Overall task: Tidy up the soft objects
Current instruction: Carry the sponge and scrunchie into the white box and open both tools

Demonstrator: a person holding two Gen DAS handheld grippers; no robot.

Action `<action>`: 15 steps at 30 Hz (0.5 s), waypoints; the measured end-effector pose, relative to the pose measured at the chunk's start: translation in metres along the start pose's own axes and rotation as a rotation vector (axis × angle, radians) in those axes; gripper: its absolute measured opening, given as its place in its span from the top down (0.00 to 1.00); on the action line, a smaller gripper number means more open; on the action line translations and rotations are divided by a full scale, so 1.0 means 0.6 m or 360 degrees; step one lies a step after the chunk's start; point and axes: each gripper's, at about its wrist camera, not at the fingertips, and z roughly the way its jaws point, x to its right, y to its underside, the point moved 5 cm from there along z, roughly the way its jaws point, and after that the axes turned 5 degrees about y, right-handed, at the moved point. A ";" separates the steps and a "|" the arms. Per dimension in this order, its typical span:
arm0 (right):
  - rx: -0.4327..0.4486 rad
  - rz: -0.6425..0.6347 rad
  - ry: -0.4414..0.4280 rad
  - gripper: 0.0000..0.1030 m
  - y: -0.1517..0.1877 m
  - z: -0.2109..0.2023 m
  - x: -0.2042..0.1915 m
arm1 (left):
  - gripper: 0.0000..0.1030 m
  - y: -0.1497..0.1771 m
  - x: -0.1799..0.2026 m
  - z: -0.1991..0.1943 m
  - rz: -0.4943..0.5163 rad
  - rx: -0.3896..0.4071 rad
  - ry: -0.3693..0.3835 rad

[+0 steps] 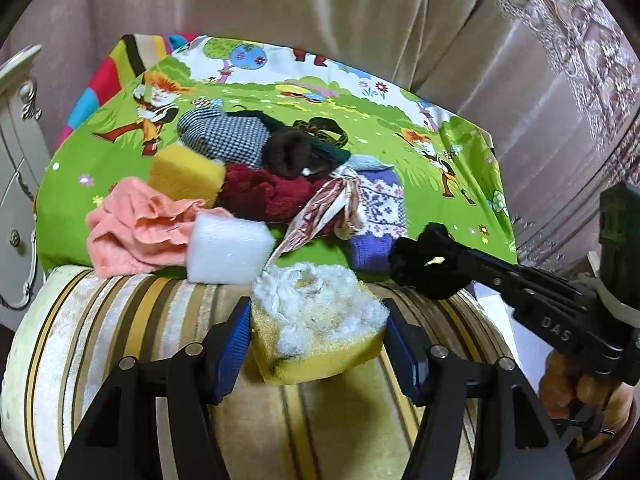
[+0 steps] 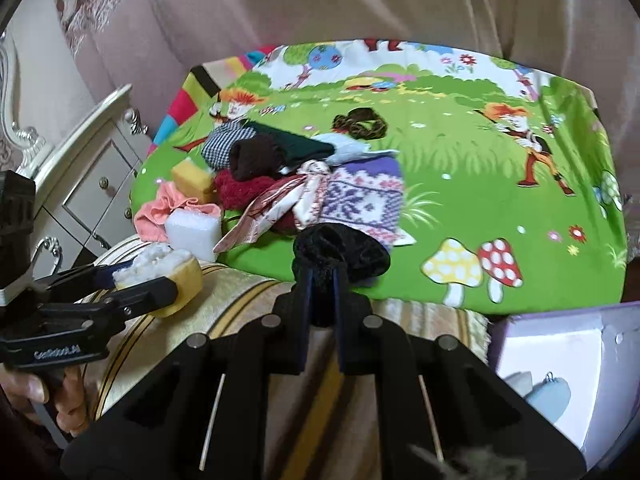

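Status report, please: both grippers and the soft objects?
Left gripper jaws shut on yellow sponge. Right gripper shut on black scrunchie. Pile remains; nothing blocking.

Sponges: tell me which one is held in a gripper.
The yellow sponge with the white fluffy top, between the left gripper's pads. The plain yellow sponge and white sponge lie in the pile.

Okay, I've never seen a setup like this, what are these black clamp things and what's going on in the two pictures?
A person holds two hand-squeezed grabbers, each carrying a camera that looks out along its jaws; one picture comes from each. The left gripper is shut on a yellow sponge with a white fluffy top. The right gripper is shut on a black velvety scrunchie. Beyond them, a green cartoon sheet holds a pile of soft things: a pink cloth, a white foam block, another yellow sponge, and a purple knit piece.
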 end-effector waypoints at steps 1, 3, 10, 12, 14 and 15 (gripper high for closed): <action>0.0010 0.0013 0.0003 0.88 0.001 -0.006 0.006 | 0.39 -0.001 0.004 0.000 0.0006 0.0001 -0.0002; 0.0038 0.0041 0.0004 0.88 0.004 -0.021 0.021 | 0.39 -0.003 0.015 0.000 0.0027 -0.0001 -0.0001; 0.0144 0.0146 0.0070 0.88 0.013 -0.079 0.087 | 0.39 -0.008 0.065 0.009 0.0132 -0.0014 0.0018; 0.0165 0.0181 0.0096 0.88 0.017 -0.090 0.109 | 0.39 -0.009 0.084 0.014 0.0171 -0.0021 0.0032; 0.0179 0.0212 0.0118 0.88 0.022 -0.099 0.129 | 0.39 -0.009 0.103 0.020 0.0210 -0.0027 0.0044; 0.0186 0.0231 0.0132 0.88 0.026 -0.105 0.142 | 0.39 -0.009 0.112 0.024 0.0223 -0.0033 0.0052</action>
